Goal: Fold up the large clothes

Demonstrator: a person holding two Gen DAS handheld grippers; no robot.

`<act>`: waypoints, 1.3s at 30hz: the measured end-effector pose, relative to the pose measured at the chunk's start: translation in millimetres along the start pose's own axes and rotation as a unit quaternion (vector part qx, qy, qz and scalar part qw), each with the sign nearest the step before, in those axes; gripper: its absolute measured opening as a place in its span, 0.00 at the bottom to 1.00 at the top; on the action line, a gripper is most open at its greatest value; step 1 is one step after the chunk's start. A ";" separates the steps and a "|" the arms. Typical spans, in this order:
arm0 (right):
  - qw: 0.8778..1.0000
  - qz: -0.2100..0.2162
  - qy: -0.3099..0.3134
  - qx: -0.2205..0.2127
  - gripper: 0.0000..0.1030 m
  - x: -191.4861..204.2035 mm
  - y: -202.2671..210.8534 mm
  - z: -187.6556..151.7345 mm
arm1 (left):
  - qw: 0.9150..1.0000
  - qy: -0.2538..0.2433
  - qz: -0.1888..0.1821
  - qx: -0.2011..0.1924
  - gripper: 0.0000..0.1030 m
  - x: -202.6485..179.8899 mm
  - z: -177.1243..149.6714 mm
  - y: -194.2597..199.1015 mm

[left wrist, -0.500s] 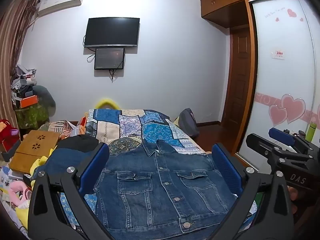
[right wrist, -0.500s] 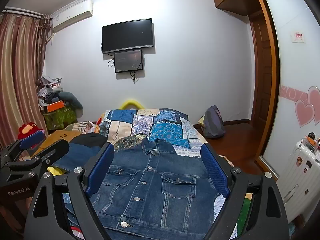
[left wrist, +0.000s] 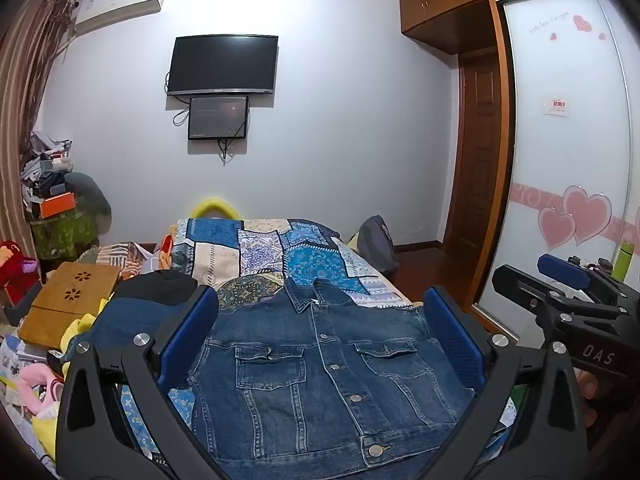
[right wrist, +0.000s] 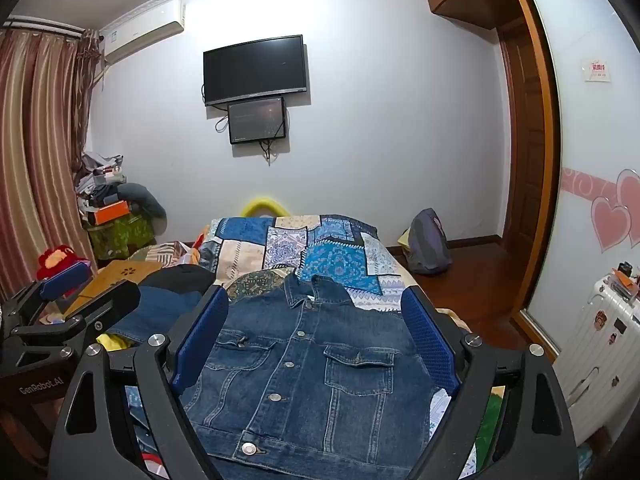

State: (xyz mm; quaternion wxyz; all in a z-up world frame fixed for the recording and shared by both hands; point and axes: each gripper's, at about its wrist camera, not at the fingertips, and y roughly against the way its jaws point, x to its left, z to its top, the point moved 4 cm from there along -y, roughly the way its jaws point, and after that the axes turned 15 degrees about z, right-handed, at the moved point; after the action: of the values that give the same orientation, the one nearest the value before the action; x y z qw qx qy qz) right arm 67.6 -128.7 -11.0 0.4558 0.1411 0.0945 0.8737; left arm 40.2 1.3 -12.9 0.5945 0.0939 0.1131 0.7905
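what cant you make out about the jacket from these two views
- Denim jacket hem: cut off by the bottom edge in both wrist views.
- Sleeves: hidden in both views behind the left tongs and right tongs.
- Collar label: too small to read in either view.

"DAS" marks the right hand-held gripper [left wrist: 560, 280]; "GenRobot.AI" marks the left hand-held gripper [right wrist: 84, 292].

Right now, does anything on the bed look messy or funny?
The denim jacket lies flat and buttoned, front up, collar toward the wall; nothing odd there. The mess is beside it: a heap of clothes and a wooden lap desk crowd the bed's left side. Both tongs, left and right, hang open above the jacket.
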 end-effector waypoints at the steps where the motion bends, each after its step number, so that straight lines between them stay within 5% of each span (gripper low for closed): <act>1: 1.000 0.000 0.000 0.000 0.84 0.4 0.2 -0.3 | 1.000 0.000 0.000 0.000 1.00 -0.2 -0.2 -0.2; 39: 1.000 0.000 -0.002 0.003 0.84 -0.6 -0.5 -1.1 | 1.000 -0.001 -0.002 0.002 1.00 -1.2 0.1 -1.9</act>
State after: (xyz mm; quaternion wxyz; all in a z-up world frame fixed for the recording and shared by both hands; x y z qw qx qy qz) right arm 68.0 -129.0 -12.4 0.4558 0.1446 0.0963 0.8730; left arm 42.4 0.7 -13.4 0.5960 0.0951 0.1141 0.7891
